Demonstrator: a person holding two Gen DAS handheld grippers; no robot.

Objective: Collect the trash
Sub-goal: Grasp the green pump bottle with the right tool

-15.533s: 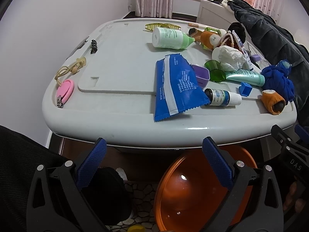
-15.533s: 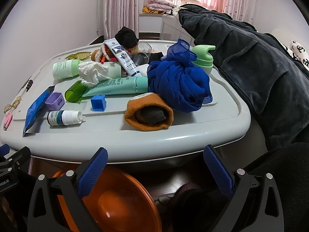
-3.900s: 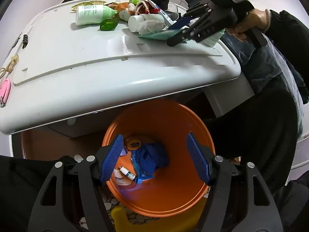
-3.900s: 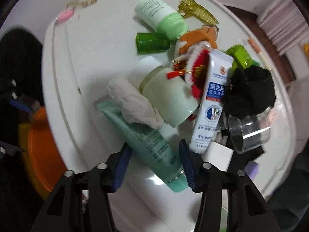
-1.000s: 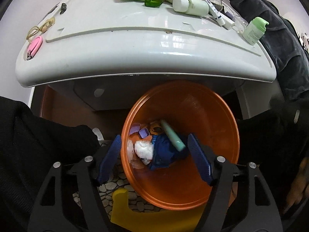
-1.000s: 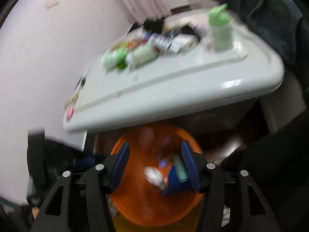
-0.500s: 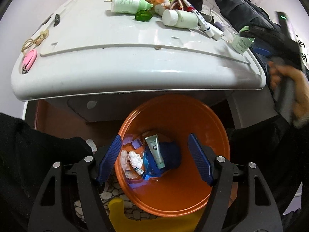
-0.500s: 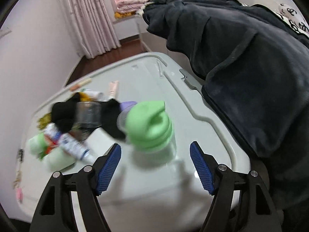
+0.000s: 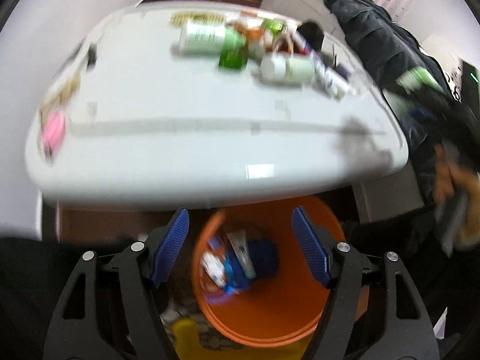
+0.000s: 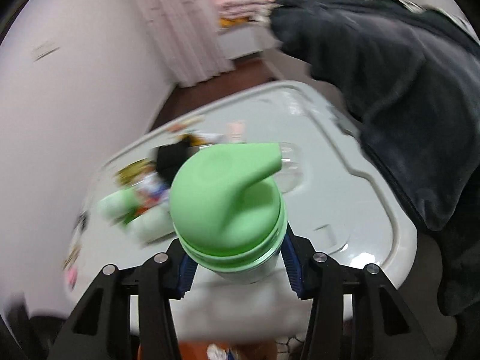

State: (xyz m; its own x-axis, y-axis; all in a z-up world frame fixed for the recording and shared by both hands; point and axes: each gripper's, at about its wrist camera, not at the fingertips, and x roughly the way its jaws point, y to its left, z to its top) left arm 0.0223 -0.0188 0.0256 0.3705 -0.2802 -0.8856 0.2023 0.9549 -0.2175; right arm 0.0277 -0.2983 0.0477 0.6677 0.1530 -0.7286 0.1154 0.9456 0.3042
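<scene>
In the right wrist view a pump bottle [image 10: 228,198] with a light green cap stands upright between the blue pads of my right gripper [image 10: 237,267]. Its jaws are closing and the pads touch the bottle's sides. In the blurred left wrist view the same bottle [image 9: 418,78] shows off the table's right edge, in the right gripper [image 9: 429,99]. My left gripper [image 9: 238,214] hangs open and empty above the orange bin [image 9: 300,315]. In the bin lie a pale green tube [image 9: 240,252], blue cloth [image 9: 265,258] and small white items.
The white plastic lid [image 9: 180,150] carries a green-capped bottle [image 9: 207,37], a green cup [image 9: 231,57], a white jar [image 9: 285,67] and a pink clipper [image 9: 54,129]. A dark coat [image 10: 405,90] lies along its right side. A person's hand [image 9: 450,174] holds the right gripper.
The right gripper's pads have come in onto the green-capped bottle, which now fills more of its view. The left view has risen and tilted up, so more tabletop shows.
</scene>
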